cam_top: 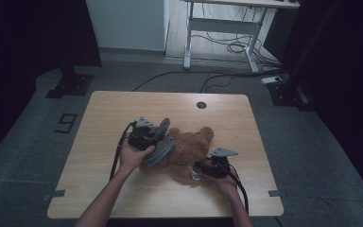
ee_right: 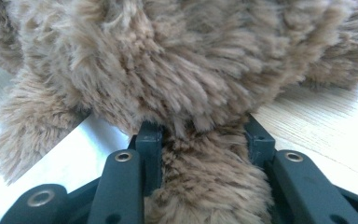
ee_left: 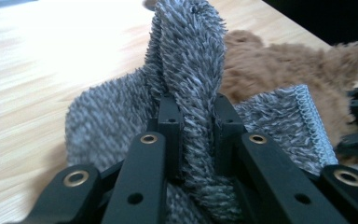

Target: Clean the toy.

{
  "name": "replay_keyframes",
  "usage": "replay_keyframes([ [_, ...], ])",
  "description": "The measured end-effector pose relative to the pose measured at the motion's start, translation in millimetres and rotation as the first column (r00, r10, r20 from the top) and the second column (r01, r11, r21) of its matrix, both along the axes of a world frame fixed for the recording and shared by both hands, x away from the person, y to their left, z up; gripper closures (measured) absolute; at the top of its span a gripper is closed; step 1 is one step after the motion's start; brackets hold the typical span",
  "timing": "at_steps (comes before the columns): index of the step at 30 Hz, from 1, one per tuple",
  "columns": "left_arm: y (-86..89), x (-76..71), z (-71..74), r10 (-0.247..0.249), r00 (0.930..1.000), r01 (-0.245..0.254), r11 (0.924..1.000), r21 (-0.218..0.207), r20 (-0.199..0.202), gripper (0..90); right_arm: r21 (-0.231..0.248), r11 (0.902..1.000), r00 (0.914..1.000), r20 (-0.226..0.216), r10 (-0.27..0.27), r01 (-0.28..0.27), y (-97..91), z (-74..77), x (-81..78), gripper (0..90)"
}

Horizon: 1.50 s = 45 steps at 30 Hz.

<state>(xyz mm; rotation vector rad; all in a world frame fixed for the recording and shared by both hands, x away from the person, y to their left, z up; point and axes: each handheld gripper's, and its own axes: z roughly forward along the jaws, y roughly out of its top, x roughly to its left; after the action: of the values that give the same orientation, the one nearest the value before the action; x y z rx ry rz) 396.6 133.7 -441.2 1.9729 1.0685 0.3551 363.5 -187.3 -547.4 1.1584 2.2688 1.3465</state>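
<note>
The left gripper (cam_top: pixel 157 142) pinches a fold of fuzzy grey knitted cloth (ee_left: pixel 191 84) between its jaws; just right of it the shaggy brown plush teddy bear (cam_top: pixel 189 146) lies on the light wooden table (cam_top: pixel 99 123); the right gripper (ee_right: pixel 200 135) clamps the bear's fur.

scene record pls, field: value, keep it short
surface: wooden table
objects: brown teddy bear lying on the table; grey knit cloth
left gripper: shut on a fold of the grey knit cloth, beside the bear
right gripper: jaws around a limb of the bear, fur pressed between them
cloth vs bear: cloth lies against the bear's left side, partly lifted
background: white desk frame, cables on the floor
</note>
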Motion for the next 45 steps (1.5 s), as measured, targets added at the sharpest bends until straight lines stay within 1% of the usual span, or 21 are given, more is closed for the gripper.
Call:
replay_keyframes([
  [2, 12.2, -1.0, -0.8, 0.025, 0.9996, -0.025, 0.9997, -0.002, -0.012, 77.2, 0.003, 1.0, 1.0, 0.0, -0.003, 0.003, -0.1, -0.3, -0.1, 60.1],
  [5, 31.2, -1.2, -8.1, 0.041, 0.9973, -0.042, 0.999, -0.016, -0.061, 77.2, 0.003, 1.0, 1.0, 0.0, 0.001, -0.001, -0.3, -0.4, 0.1, 60.1],
  [8, 43.2, -2.4, -18.5, 0.061, 0.9944, -0.064, 0.9976, -0.026, -0.087, 77.3, 0.001, 1.0, 1.0, -0.001, 0.005, -0.005, -0.3, -0.3, 0.3, 60.2],
  [11, 51.0, -3.4, -29.3, 0.084, 0.9905, -0.086, 0.9961, -0.017, -0.109, 77.4, 0.001, 1.0, 1.0, -0.002, 0.006, -0.006, -0.2, -0.2, 0.3, 60.2],
  [14, 52.7, -5.5, -33.1, 0.092, 0.9895, -0.093, 0.9956, -0.004, -0.111, 77.5, -0.003, 1.0, 1.0, -0.003, 0.009, -0.009, -0.1, 0.1, 0.3, 59.6],
  [17, 51.3, -4.7, -22.9, 0.092, 0.9911, -0.092, 0.9958, 0.003, -0.096, 77.5, -0.01, 0.9998, 0.9999, 0.002, 0.017, -0.017, 0.2, 0.2, 0.4, 59.4],
  [20, 44.4, -0.8, -1.7, 0.08, 0.9955, -0.08, 0.9967, -0.007, -0.05, 77.4, -0.013, 0.9998, 0.9999, 0.002, 0.015, -0.015, 0.2, 0.4, 0.7, 59.6],
  [22, 33.3, 2.6, 12.5, 0.061, 0.9979, -0.061, 0.998, -0.014, -0.022, 77.3, -0.012, 0.9998, 0.9999, 0.002, 0.014, -0.014, 0.3, 0.4, 0.7, 59.5],
  [24, 17.6, 6.6, 21.4, 0.028, 0.9996, -0.028, 0.9996, -0.006, -0.002, 77.3, -0.01, 0.9999, 0.9999, 0.001, 0.013, -0.013, 0.2, 0.4, 0.9, 59.5],
  [26, 0.0, 11.4, 23.0, -0.001, 1.0, 0.001, 0.9999, 0.014, -0.001, 77.2, -0.009, 0.9999, 0.9999, 0.002, 0.013, -0.013, 0.1, 0.2, 0.8, 59.5],
  [27, -10.3, 14.5, 20.5, -0.014, 0.9999, 0.015, 0.9992, 0.036, -0.006, 77.2, -0.008, 0.9999, 0.9999, 0.002, 0.012, -0.012, 0.0, 0.2, 0.7, 59.5],
  [29, -21.7, 18.4, 13.6, -0.019, 0.9996, 0.021, 0.9969, 0.076, -0.021, 77.2, -0.007, 0.9999, 0.9999, 0.001, 0.014, -0.014, -0.3, 0.2, 0.5, 59.4],
  [30, -26.1, 20.4, 8.1, -0.023, 0.9989, 0.026, 0.9954, 0.092, -0.04, 77.1, -0.007, 0.9999, 0.9999, 0.002, 0.014, -0.014, -0.4, 0.2, 0.3, 59.3],
  [31, -28.3, 21.7, 2.5, -0.026, 0.9977, 0.032, 0.9955, 0.09, -0.063, 77.0, -0.007, 0.9999, 0.9999, 0.004, 0.014, -0.014, -0.6, 0.1, 0.2, 59.0],
  [32, -28.2, 21.6, -1.5, -0.02, 0.997, 0.026, 0.9964, 0.08, -0.074, 77.0, -0.01, 0.9999, 0.9999, 0.008, 0.014, -0.014, -0.6, 0.0, -0.1, 58.5],
  [35, -22.5, 17.8, -6.9, -0.018, 0.9962, 0.022, 0.9987, 0.045, -0.085, 77.5, -0.027, 0.9995, 0.9997, 0.017, 0.016, -0.016, -0.4, 1.0, -1.5, 54.6],
  [37, -18.6, 13.6, -10.2, -0.025, 0.996, 0.028, 0.999, 0.035, -0.086, 77.6, -0.04, 0.9988, 0.9993, 0.023, 0.029, -0.028, -1.1, 2.6, -2.4, 48.0],
  [38, -16.3, 11.2, -11.8, -0.027, 0.9959, 0.029, 0.9992, 0.027, -0.086, 77.6, -0.034, 0.999, 0.9994, 0.014, 0.031, -0.03, -2.4, 3.6, -2.6, 44.4],
  [40, -10.5, 5.4, -16.0, -0.035, 0.9955, 0.035, 0.9994, -0.008, -0.088, 77.8, -0.018, 0.9989, 0.9991, -0.001, 0.043, -0.043, -8.4, 7.5, -4.6, 39.2],
  [42, -6.4, 0.5, -19.7, -0.043, 0.9953, 0.04, 0.9984, -0.041, -0.086, 77.9, -0.012, 0.9989, 0.9989, 0.012, 0.045, -0.045, -16.2, 14.1, -7.9, 37.6],
  [45, -3.3, -10.4, -22.6, -0.057, 0.9961, 0.053, 0.9968, -0.06, -0.068, 78.0, 0.056, 0.9981, 0.9987, 0.045, 0.022, -0.025, -35.2, 32.5, -14.1, 36.1],
])
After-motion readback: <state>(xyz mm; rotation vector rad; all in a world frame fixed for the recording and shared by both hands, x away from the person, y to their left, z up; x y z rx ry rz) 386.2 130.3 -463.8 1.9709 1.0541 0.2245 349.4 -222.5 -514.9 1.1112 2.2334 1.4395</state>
